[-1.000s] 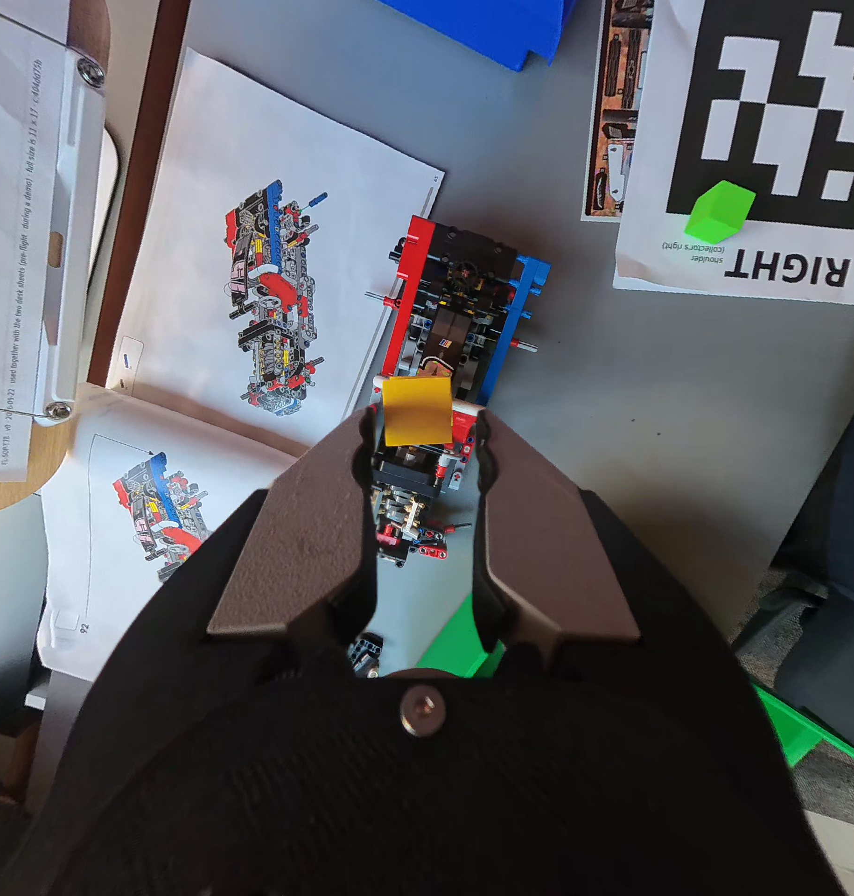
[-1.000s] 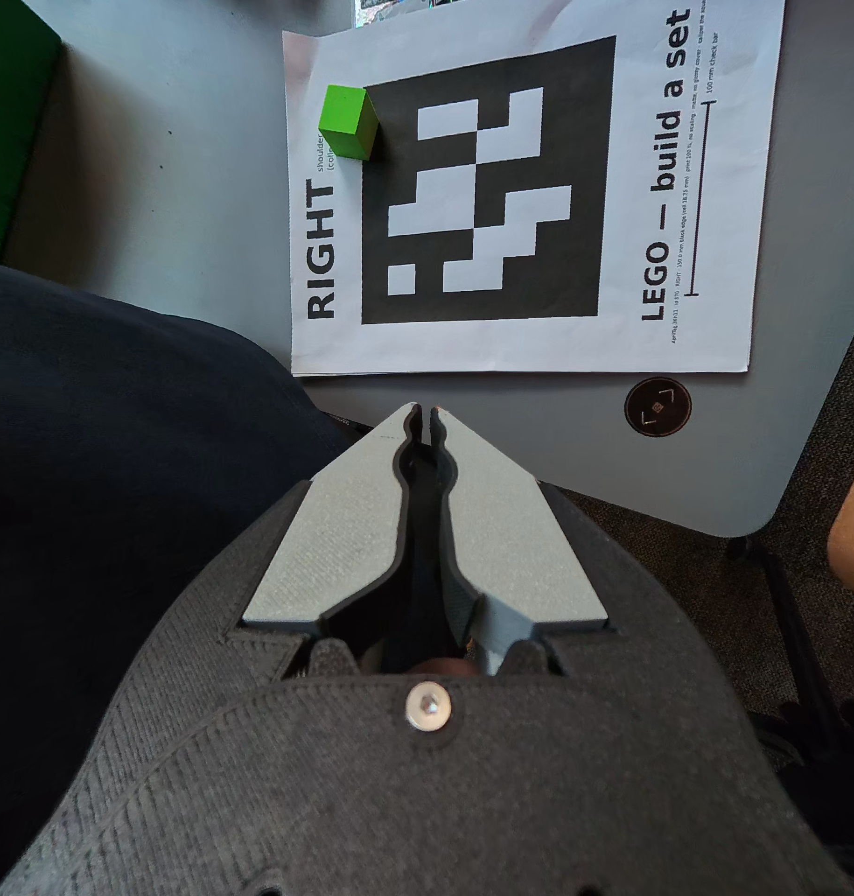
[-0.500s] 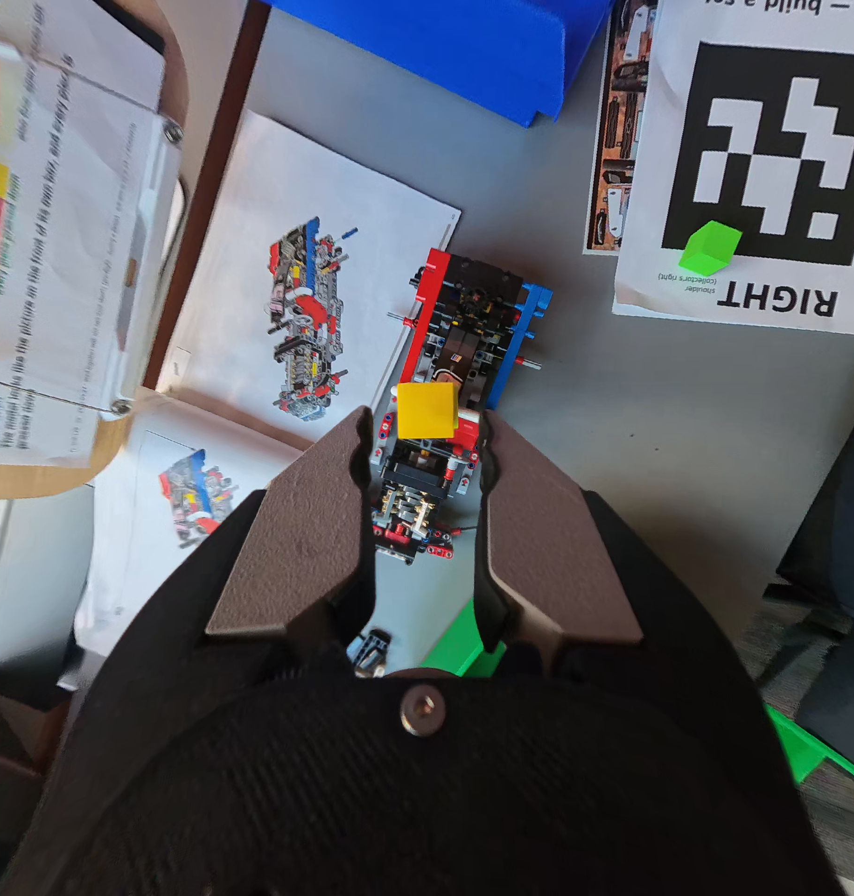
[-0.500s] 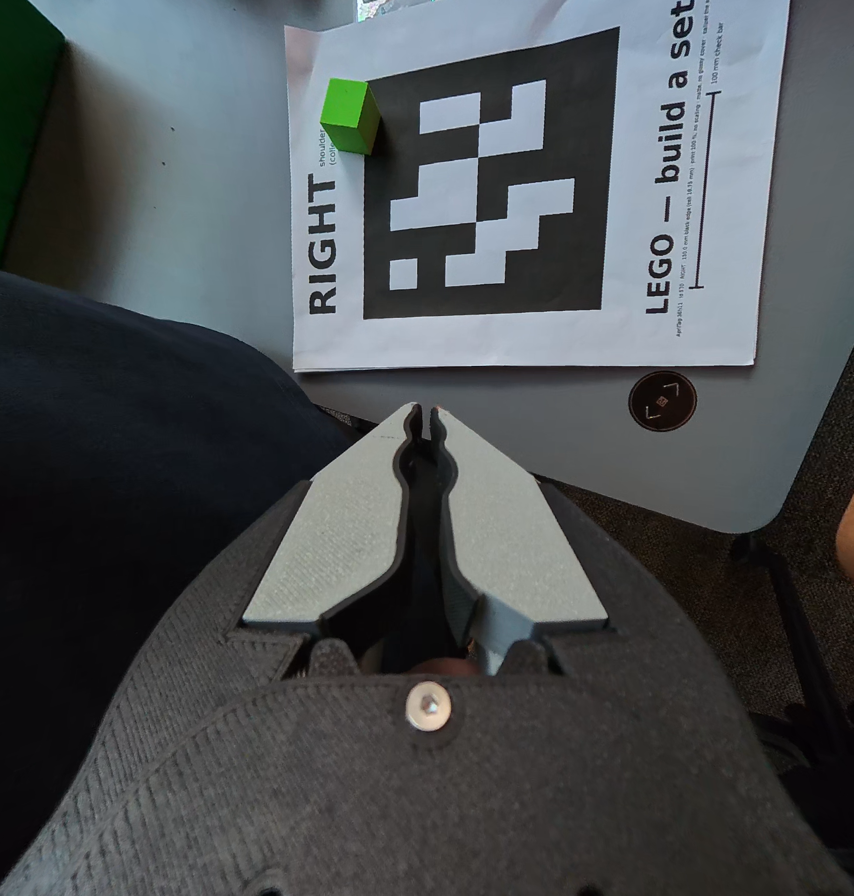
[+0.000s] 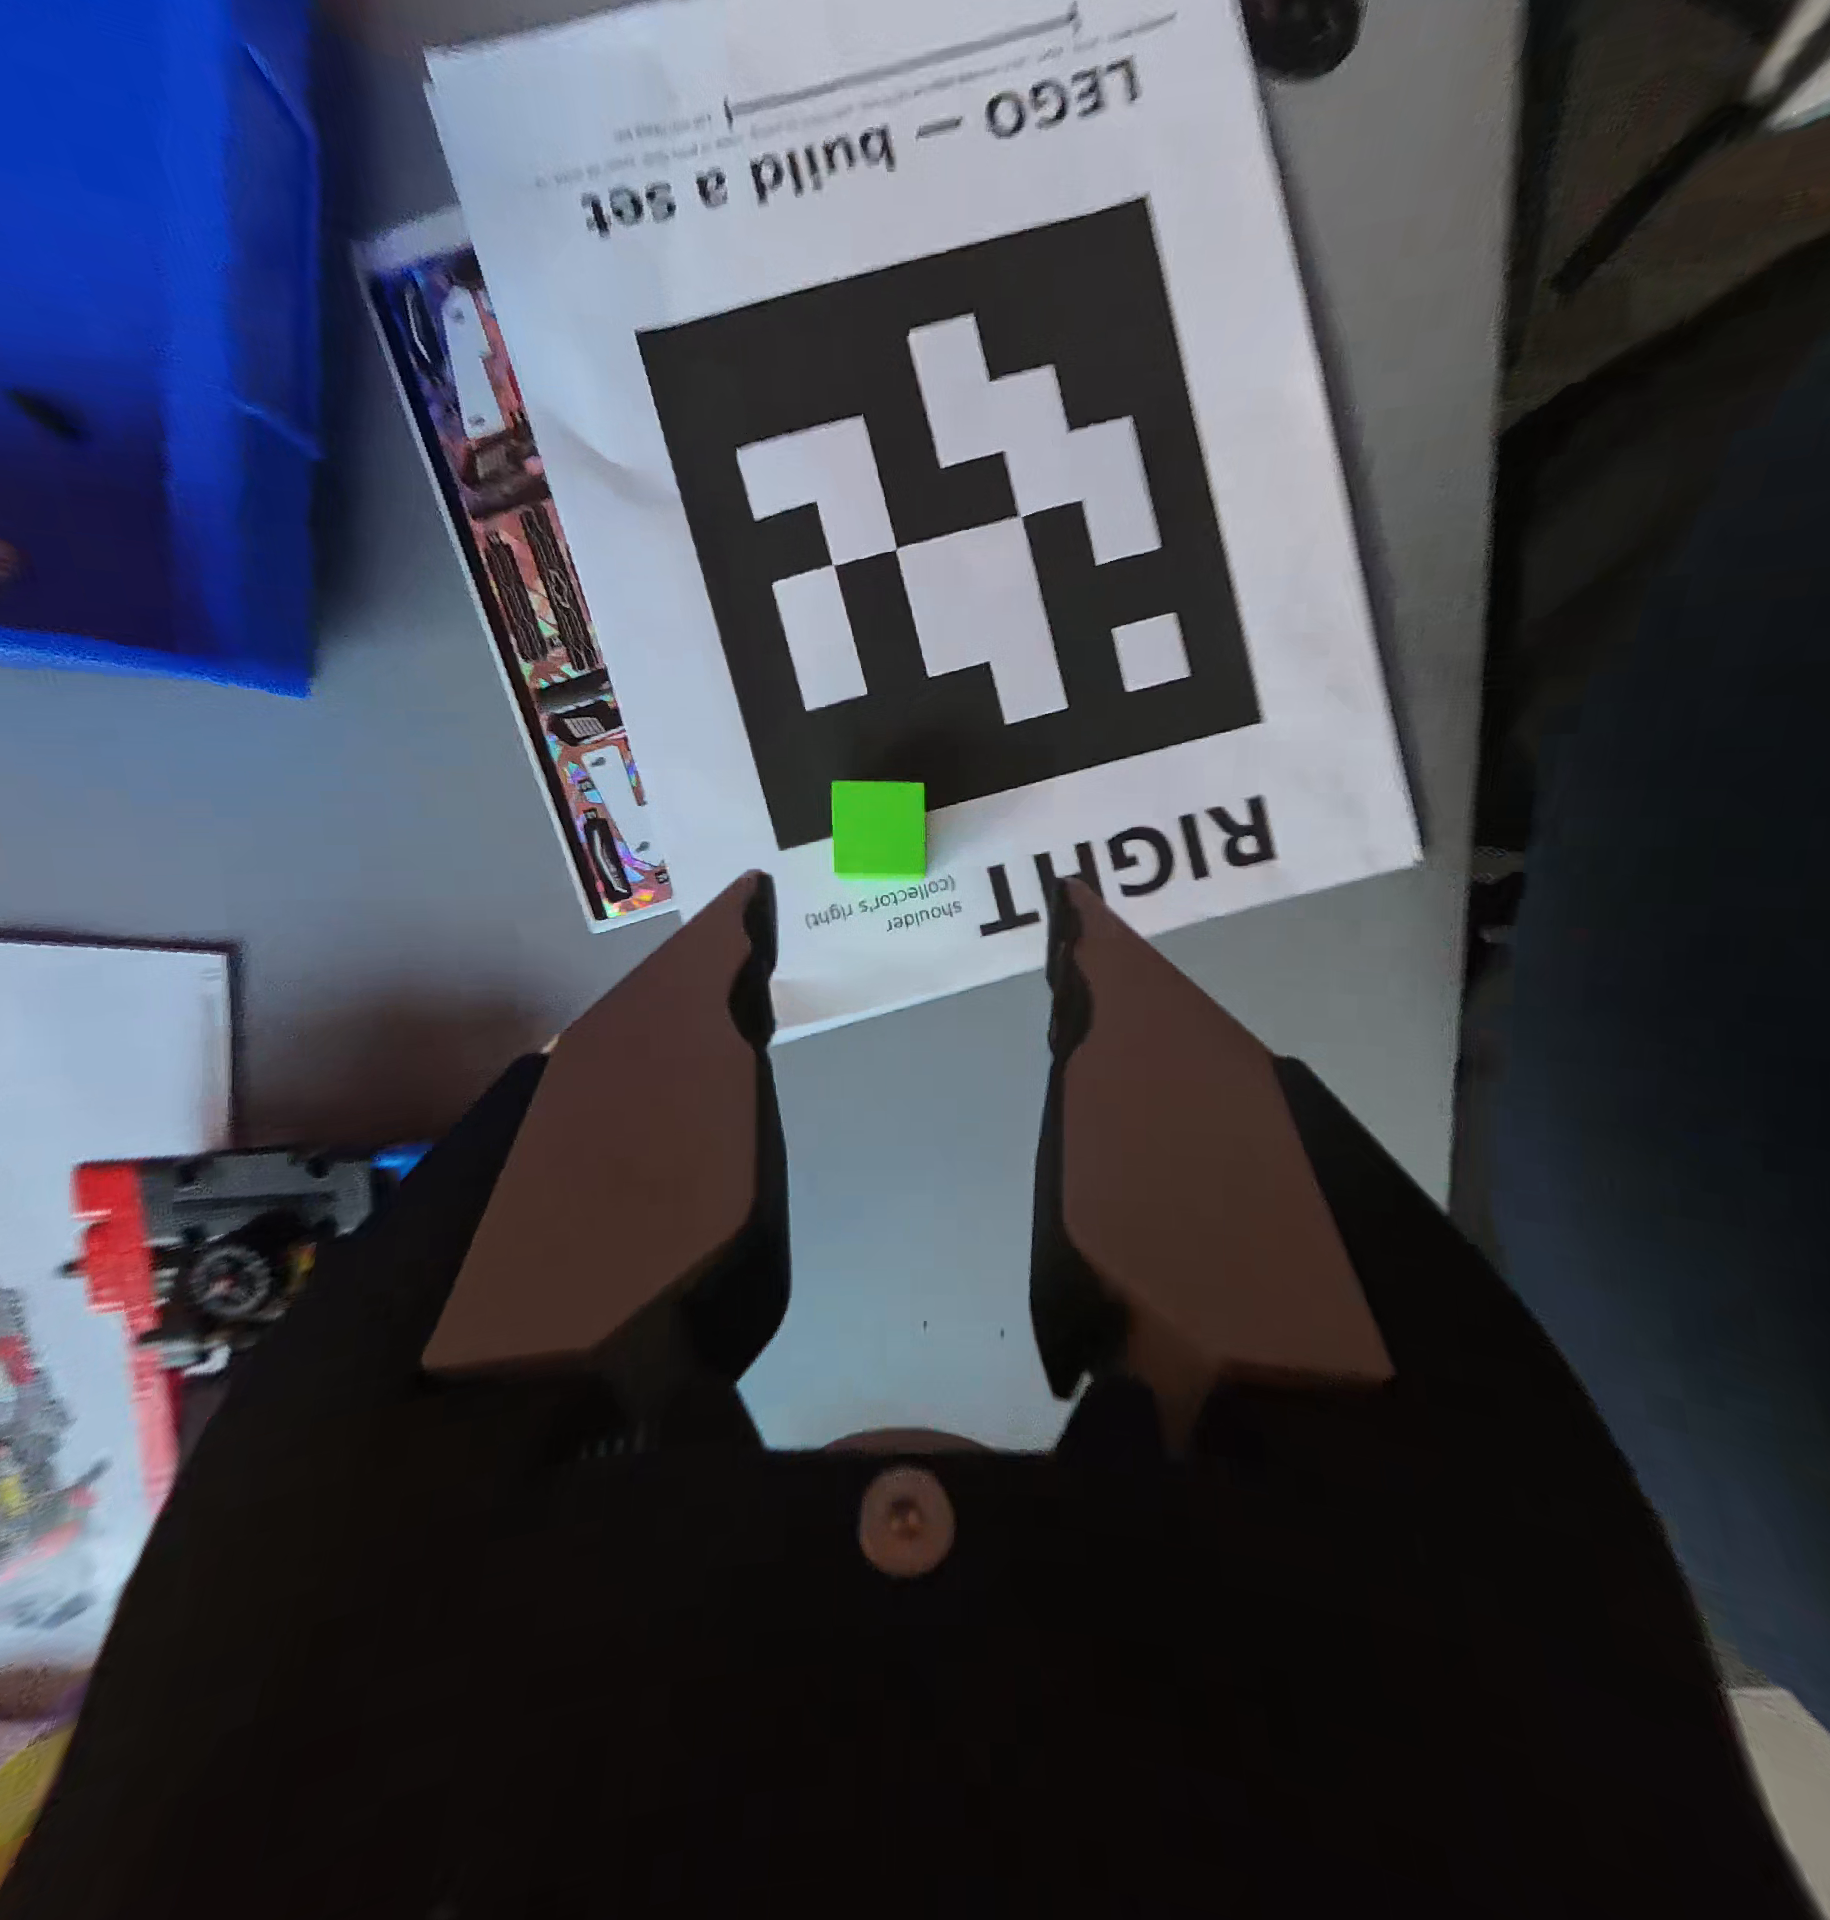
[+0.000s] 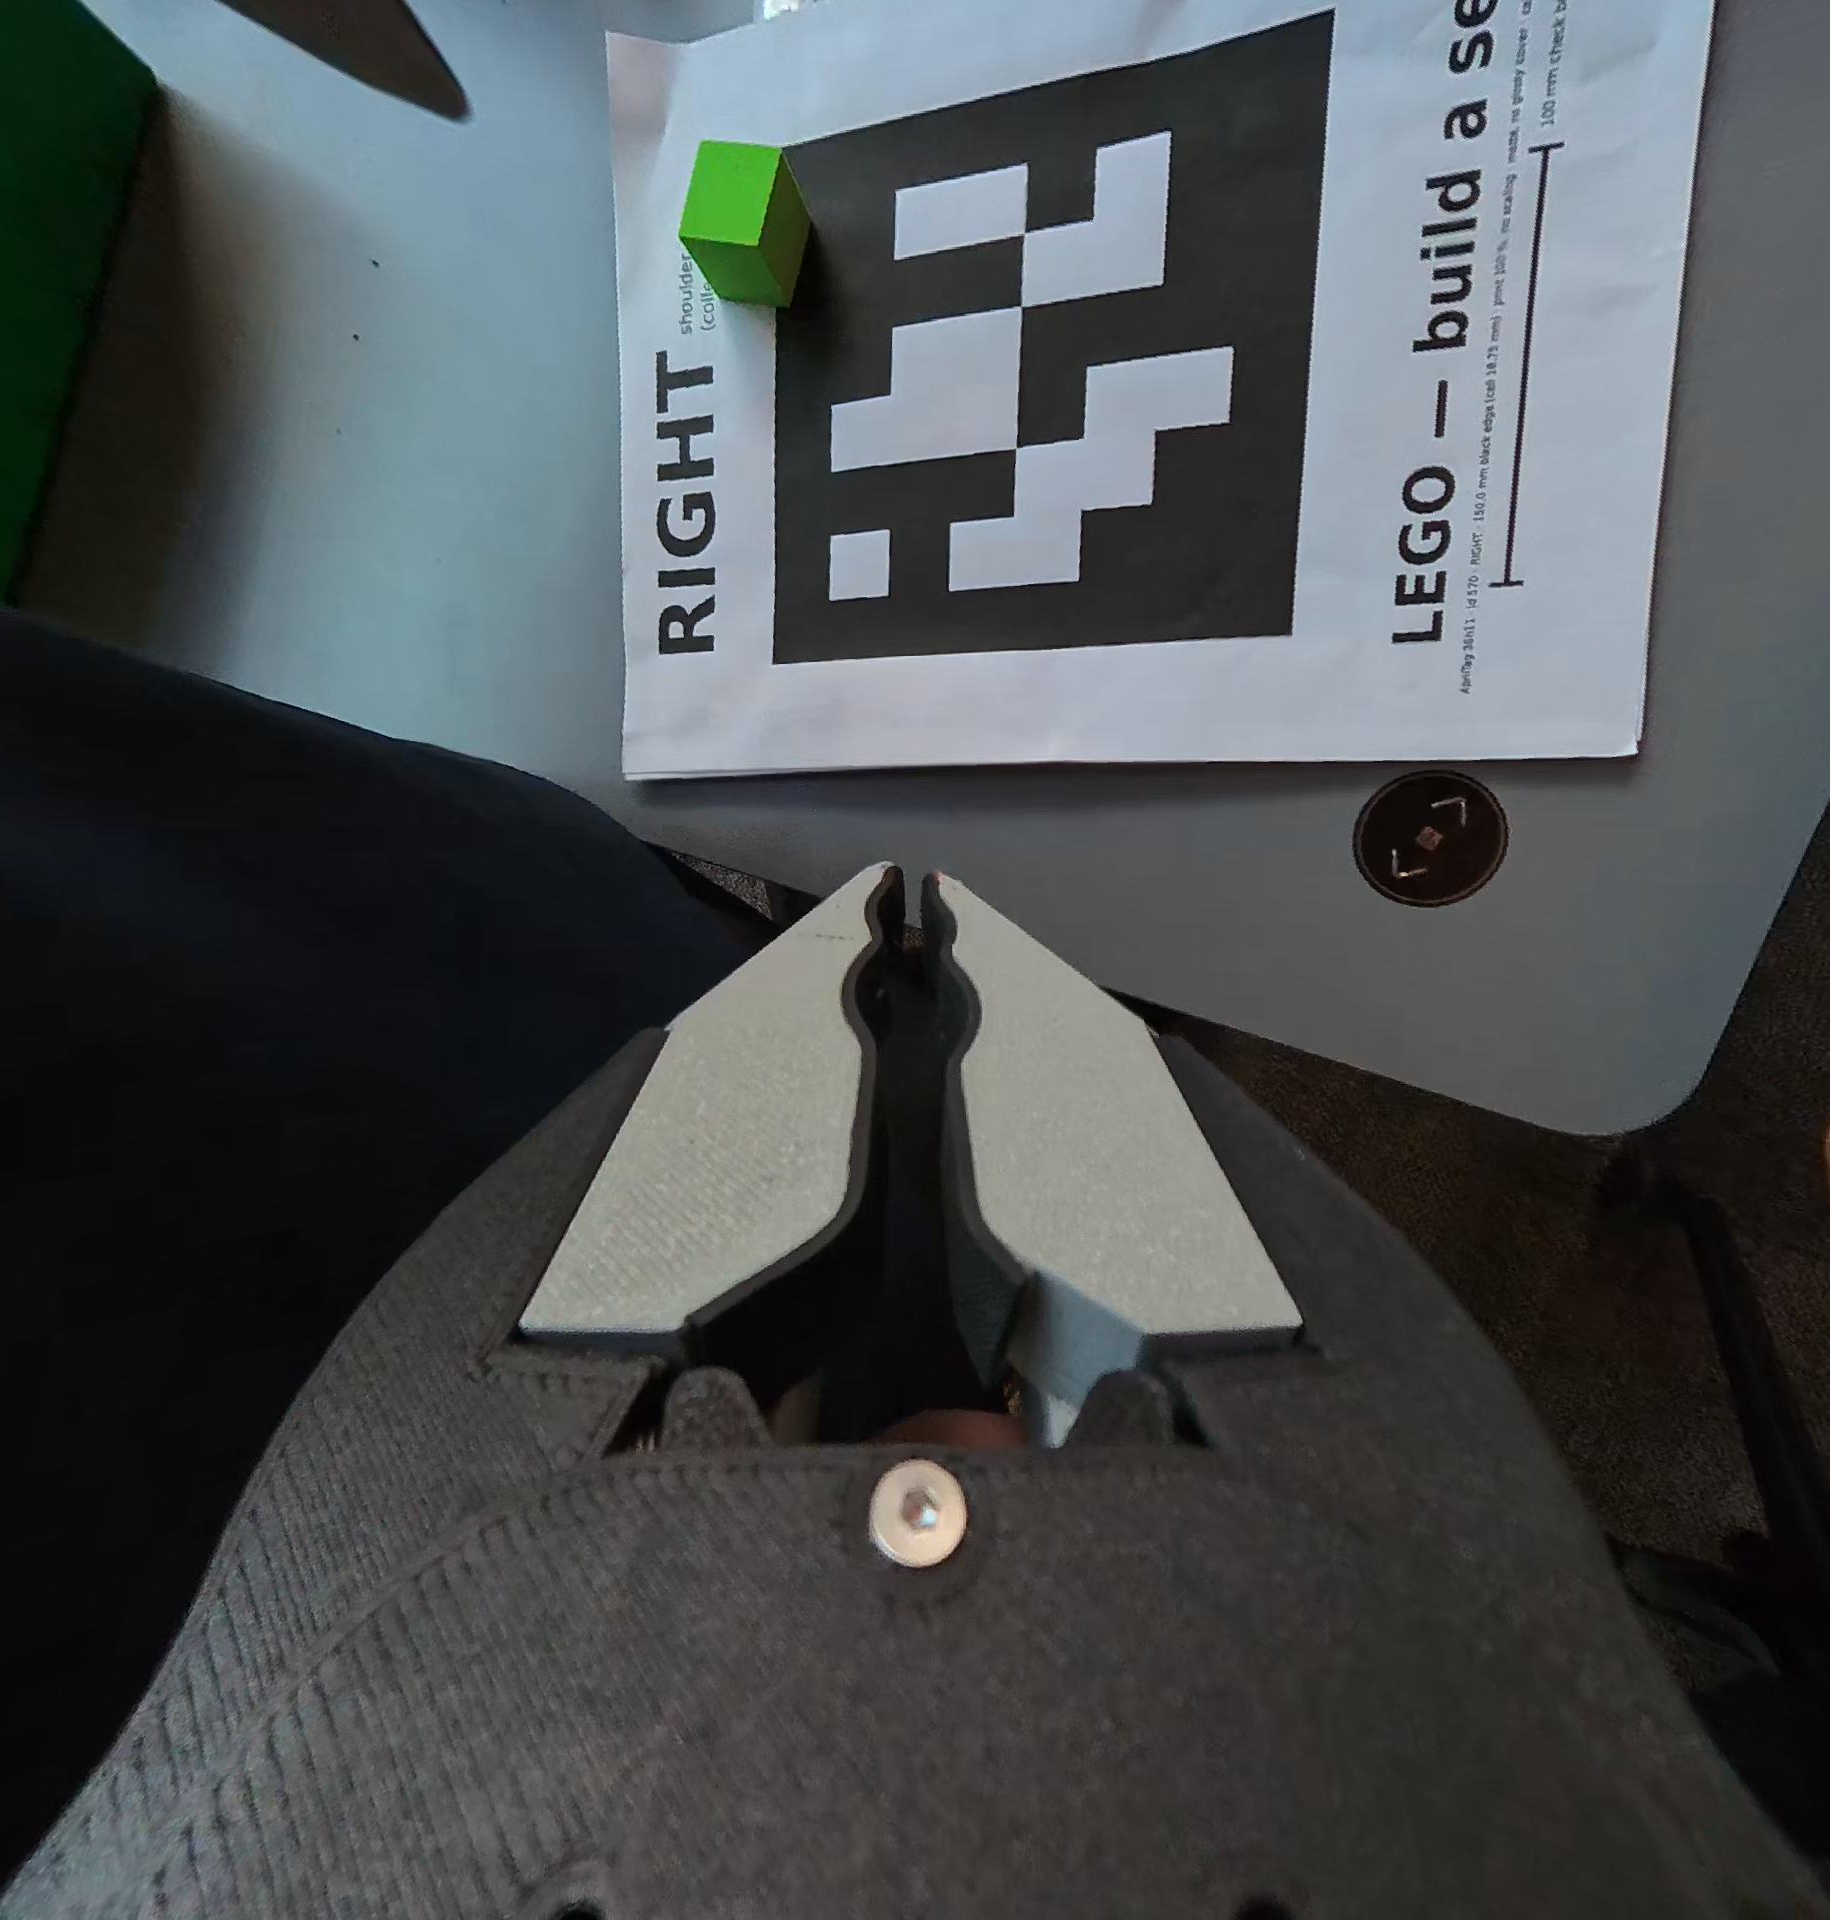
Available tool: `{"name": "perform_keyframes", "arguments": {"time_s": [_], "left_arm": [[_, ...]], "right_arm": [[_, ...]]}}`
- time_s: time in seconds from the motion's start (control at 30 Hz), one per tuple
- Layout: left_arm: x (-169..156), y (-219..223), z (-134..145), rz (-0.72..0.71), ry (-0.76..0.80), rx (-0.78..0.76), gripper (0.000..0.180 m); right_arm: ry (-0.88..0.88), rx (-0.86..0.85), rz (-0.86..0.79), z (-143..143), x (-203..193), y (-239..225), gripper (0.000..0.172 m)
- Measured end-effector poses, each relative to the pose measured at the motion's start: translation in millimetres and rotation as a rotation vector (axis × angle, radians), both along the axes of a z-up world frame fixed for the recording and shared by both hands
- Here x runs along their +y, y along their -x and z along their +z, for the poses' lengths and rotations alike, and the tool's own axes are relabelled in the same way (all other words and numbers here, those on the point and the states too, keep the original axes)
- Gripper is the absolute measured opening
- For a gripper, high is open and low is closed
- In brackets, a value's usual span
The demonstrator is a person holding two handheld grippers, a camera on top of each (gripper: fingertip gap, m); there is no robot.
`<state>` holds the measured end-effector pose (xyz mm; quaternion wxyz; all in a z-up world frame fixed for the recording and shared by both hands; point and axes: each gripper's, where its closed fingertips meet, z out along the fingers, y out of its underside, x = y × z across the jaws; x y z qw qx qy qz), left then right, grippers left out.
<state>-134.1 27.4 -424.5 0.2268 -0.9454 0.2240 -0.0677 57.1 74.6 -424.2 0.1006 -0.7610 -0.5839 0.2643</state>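
Note:
In the left wrist view my left gripper (image 5: 908,912) is open and empty, low over a white sheet with a black-and-white marker (image 5: 952,520). A small green cube (image 5: 878,828) stands on that sheet just beyond and between my fingertips, touching neither. A red, black and blue brick model (image 5: 215,1247) lies at the left, partly behind the gripper. In the right wrist view my right gripper (image 6: 913,883) is shut with nothing between its pads, over the table's near edge. The green cube (image 6: 745,223) and the sheet (image 6: 1129,717) lie farther ahead.
A blue bin (image 5: 111,312) stands at the upper left, with a glossy sticker sheet (image 5: 537,582) beside the marker sheet and an instruction booklet (image 5: 59,1039) at the left. A person's dark clothing (image 6: 215,1039) fills the left; a green box (image 6: 17,312) and a round black disc (image 6: 1430,836) sit on the grey table (image 6: 371,416). There is about 20 centimeters between the tips of the two grippers.
My left gripper opened off a yellow cube, which stayed on the brick model. It then swung right to the green cube with its jaws wider. The right gripper has barely moved.

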Motion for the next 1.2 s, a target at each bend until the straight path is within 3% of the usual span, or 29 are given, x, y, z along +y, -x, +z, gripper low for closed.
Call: {"name": "perform_keyframes", "arguments": {"time_s": [0.1,0.33,0.43,0.53,0.67,0.83,1.03,1.2], "left_arm": [[4,-2,-34,0.033,0.063,-0.008,0.052],[13,-1,-72,0.026,0.147,0.034,0.048],[11,-4,-82,0.035,0.177,0.022,0.029],[12,-7,-77,0.036,0.142,0.018,0.025],[6,-1,-51,-0.003,0.094,0.053,0.025],[-9,29,23,0.036,0.039,0.025,0.025],[-40,122,120,0.191,-0.043,0.124,0.025],[-69,197,149,0.348,-0.056,0.145,0.025]], "right_arm": [[0.010,-0.009,-0.019,-3,6,-11,0.001],[0.017,-0.025,-0.061,-6,19,-34,0.001],[0.012,-0.024,-0.071,-4,23,-37,0.001],[0.005,-0.020,-0.078,-2,27,-38,0.001],[0.002,-0.016,-0.077,-1,29,-37,0.001],[0.013,-0.008,-0.055,-3,24,-25,0.002],[0.026,0.007,0.003,-5,7,-2,0.001],[0.027,0.007,0.048,-5,-6,9,0.001]]}}
